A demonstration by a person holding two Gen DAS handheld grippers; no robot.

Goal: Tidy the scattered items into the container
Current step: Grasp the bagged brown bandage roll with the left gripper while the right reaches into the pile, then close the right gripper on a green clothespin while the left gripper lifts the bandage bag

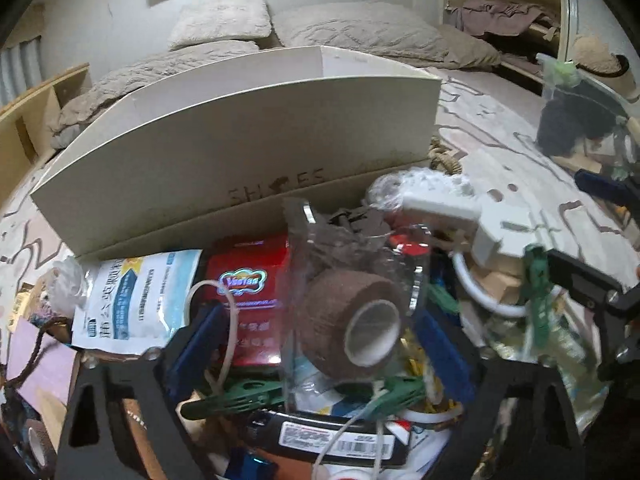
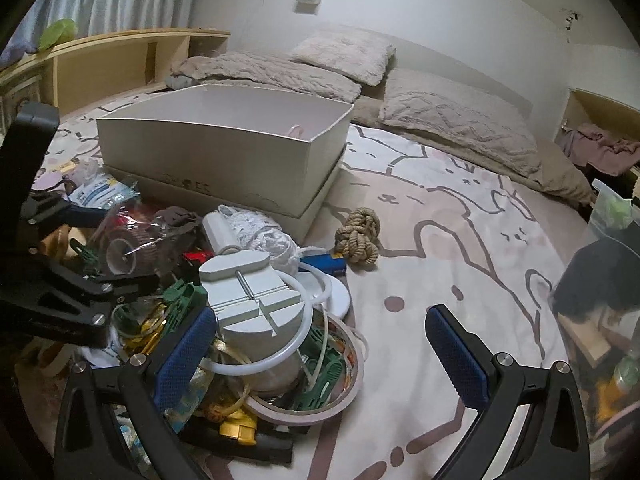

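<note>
Brown, fuzzy and wrapped in clear plastic, a roll of bandage tape [image 1: 352,322] sits between the blue pads of the left tongs [image 1: 320,344], which appear to have closed on its packet, though blur hides whether both pads actually touch it. The roll's hollow core faces the left camera, so its axis runs roughly along the fingers. It lies on top of the heap of scattered items [image 2: 224,304] on the bedspread [image 2: 440,240], just in front of the white shoe box [image 1: 240,140], whose near wall rises straight ahead of the left tongs with its open top above and beyond them. The coming move seems to turn on that: the roll must likely go up and forward over the near wall before it can be let go inside. The right tongs [image 2: 320,352] are spread wide and hold nothing, hovering at the heap's right edge with one pad beside a grey plastic block [image 2: 256,300] and a loop of white tubing [image 2: 308,328]. A knotted rope ball [image 2: 359,236] lies apart from the heap, beside the box's right corner, nearer the right tongs.
</note>
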